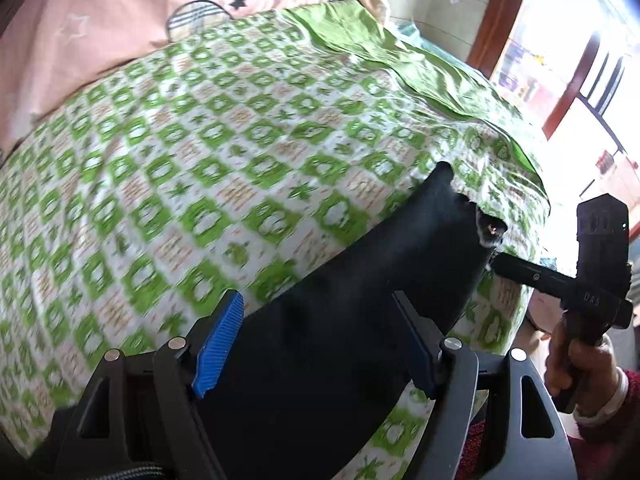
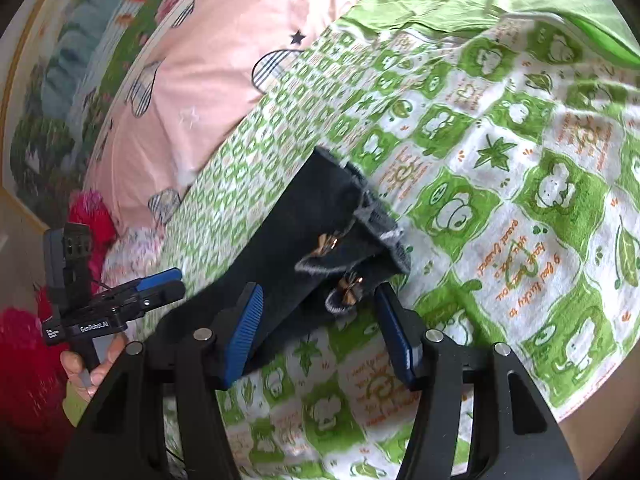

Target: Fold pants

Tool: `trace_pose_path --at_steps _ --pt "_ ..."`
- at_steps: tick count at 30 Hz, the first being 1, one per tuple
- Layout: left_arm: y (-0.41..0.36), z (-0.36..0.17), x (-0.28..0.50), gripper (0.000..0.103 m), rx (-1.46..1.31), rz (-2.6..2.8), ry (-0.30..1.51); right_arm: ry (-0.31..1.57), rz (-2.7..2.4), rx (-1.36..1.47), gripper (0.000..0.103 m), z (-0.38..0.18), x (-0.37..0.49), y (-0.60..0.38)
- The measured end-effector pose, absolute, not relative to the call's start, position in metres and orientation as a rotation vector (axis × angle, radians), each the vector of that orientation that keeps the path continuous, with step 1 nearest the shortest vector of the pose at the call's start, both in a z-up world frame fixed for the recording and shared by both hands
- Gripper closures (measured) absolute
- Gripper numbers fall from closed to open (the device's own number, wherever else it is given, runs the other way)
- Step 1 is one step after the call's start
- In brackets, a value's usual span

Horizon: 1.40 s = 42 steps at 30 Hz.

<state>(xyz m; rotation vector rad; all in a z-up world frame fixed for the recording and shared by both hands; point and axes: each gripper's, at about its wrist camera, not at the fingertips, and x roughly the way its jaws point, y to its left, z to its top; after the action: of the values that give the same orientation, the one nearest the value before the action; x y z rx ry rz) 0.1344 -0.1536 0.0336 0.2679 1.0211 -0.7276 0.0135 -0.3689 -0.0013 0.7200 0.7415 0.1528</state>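
Dark navy pants [image 1: 360,300] lie in a long strip on the green-and-white patterned bedsheet [image 1: 200,160]. In the right wrist view the pants [image 2: 304,232] end in frayed grey cuffs with small bow trims [image 2: 346,294]. My left gripper [image 1: 316,340] is open, its blue pads either side of the dark fabric. My right gripper [image 2: 316,332] is open just short of the cuff end. The right gripper also shows at the cuff end in the left wrist view [image 1: 496,264]. The left gripper shows in the right wrist view [image 2: 172,280], apparently open.
A pink quilt [image 1: 100,32] with striped shapes lies at the head of the bed. A plain green cloth [image 1: 380,52] covers the far corner. A window [image 1: 580,60] is to the right. A red fluffy item [image 2: 88,216] sits beside the bed.
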Motion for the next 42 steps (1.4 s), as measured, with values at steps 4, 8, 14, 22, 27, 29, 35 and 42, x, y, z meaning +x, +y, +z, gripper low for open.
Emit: trace_pose_path --at_steps 4,8,14,22,27,29,35,42 --pt "-0.187 0.022 0.153 0.027 0.297 -0.804 1.077 0.712 0.146 0.717 0.044 -0.002 0.013 -0.368" --pt "-0.215 0.011 0.165 0.027 0.334 -0.827 1.113 0.696 0.127 0.711 0.053 -0.003 0.014 -0.369" --pt "-0.254 -0.002 0.173 0.027 0.393 -0.889 1.133 0.686 0.174 0.691 0.091 -0.009 0.019 -0.383" --pt "-0.300 -0.021 0.184 0.069 0.378 -1.015 1.221 0.681 0.197 0.675 0.092 -0.010 0.020 -0.390" --pt "-0.308 -0.023 0.184 0.087 0.368 -1.067 1.234 0.683 0.209 0.666 0.092 -0.010 0.021 -0.390" --pt "-0.306 -0.019 0.181 0.092 0.356 -1.071 1.209 0.675 0.228 0.677 0.092 -0.009 0.020 -0.389" --pt "-0.283 0.005 0.169 0.093 0.300 -1.063 1.127 0.631 0.309 0.660 0.091 0.011 0.020 -0.380" --pt "-0.230 0.050 0.156 0.093 0.198 -1.040 1.020 0.563 0.423 0.601 0.092 0.046 0.021 -0.352"
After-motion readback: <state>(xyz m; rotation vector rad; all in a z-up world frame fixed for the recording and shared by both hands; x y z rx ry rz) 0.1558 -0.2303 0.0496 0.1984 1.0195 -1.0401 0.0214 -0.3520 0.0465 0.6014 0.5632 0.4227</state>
